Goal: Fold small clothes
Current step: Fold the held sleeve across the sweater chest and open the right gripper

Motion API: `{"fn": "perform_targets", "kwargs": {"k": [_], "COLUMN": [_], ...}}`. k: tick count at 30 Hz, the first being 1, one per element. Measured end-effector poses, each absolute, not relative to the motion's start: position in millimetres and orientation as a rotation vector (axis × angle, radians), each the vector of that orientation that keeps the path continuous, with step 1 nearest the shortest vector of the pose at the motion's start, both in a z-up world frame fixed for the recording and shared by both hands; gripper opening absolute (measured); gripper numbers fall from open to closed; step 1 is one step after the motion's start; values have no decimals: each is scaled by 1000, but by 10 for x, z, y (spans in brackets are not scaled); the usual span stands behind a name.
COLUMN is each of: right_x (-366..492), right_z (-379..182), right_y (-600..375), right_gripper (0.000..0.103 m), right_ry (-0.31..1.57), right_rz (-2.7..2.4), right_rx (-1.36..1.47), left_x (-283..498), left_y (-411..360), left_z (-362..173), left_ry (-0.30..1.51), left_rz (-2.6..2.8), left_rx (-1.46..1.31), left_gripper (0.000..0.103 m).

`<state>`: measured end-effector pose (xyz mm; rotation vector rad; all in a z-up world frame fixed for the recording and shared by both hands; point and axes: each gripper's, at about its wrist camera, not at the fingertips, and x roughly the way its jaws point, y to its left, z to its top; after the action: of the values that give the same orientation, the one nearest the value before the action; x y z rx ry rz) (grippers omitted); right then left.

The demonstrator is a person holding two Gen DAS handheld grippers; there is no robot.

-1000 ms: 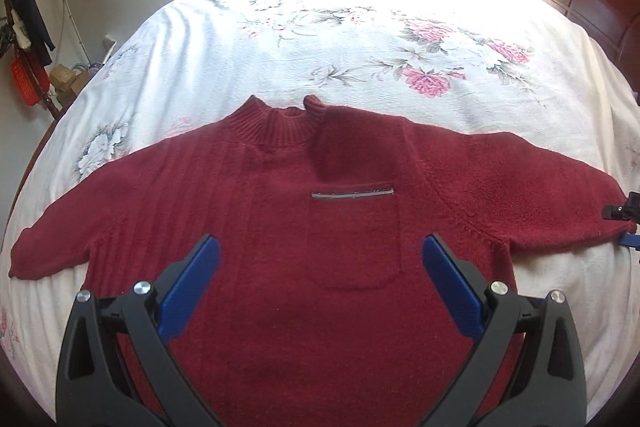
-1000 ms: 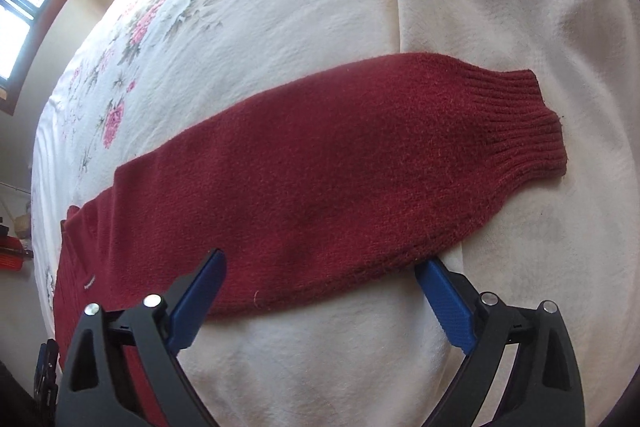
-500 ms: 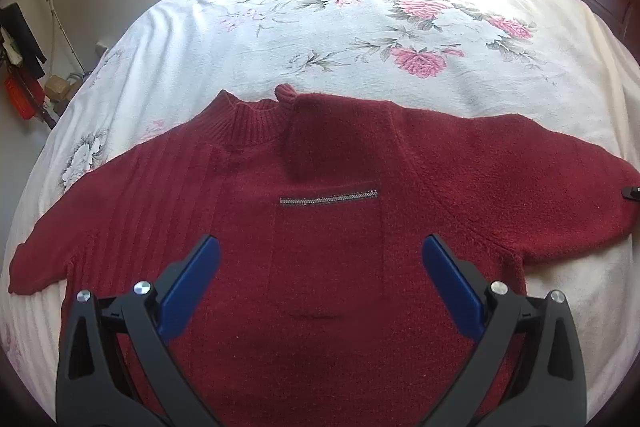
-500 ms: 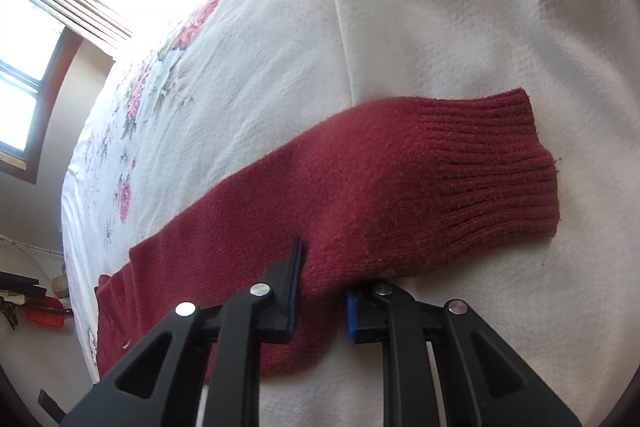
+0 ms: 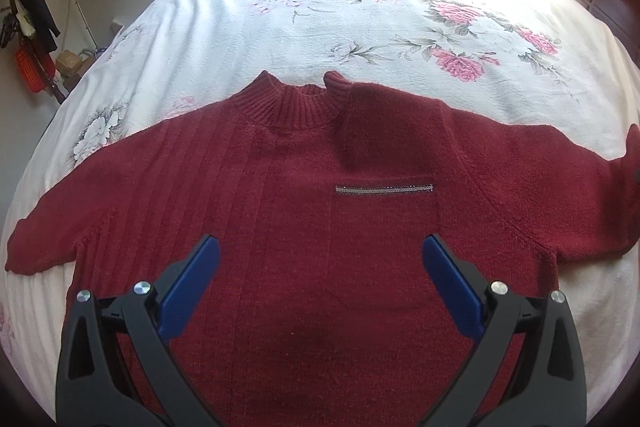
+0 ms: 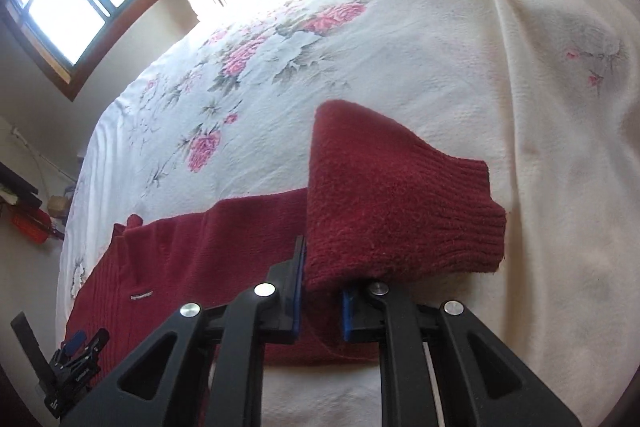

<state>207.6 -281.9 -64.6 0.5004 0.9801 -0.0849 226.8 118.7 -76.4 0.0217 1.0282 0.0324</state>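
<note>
My right tongs (image 6: 322, 291) were clamped on the sleeve (image 6: 400, 203) of the red sweater (image 5: 320, 227), lifted off the floral bedspread (image 5: 360, 27); my left tongs (image 5: 320, 279) hung wide apart above the sweater's chest pocket (image 5: 384, 247).

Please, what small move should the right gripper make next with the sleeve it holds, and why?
Probably carry the sleeve inward over the sweater body. The right gripper is shut on it and the cuff is raised off the bed, while the left gripper hangs open above the chest.
</note>
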Motion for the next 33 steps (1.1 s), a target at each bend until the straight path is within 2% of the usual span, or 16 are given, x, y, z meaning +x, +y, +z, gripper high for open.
{"fn": "perform_targets", "kwargs": {"k": [9,16,20,24,28,33], "right_x": [2240,2283,2257,2143,1991,1954], "right_z": [-756,-1010,-1169,-974,-710,-904], "right_y": [-1910,-1433,-1274,-1468,-1983,-2560], "right_gripper": [14,14,35,37,39,40], "right_ry": [1037,1096,1180,1198,1134,1166], "right_rz": [85,244,301,332,139,-227], "right_rx": [375,320,247,251,243,298], "left_x": [2320,2340,2361,2393,2440,2559], "left_y": [1315,1140,924,664,343,-43], "left_z": [-718,-717,-720,-754,-812,-958], "left_ry": [1029,1052,1081,1123,1156,1227], "left_rz": [9,-70,-119,-178,-226,-272], "left_rx": [-29,-57,-90,-132,-147,-191], "left_gripper": [100,100,100,100,100,100]}}
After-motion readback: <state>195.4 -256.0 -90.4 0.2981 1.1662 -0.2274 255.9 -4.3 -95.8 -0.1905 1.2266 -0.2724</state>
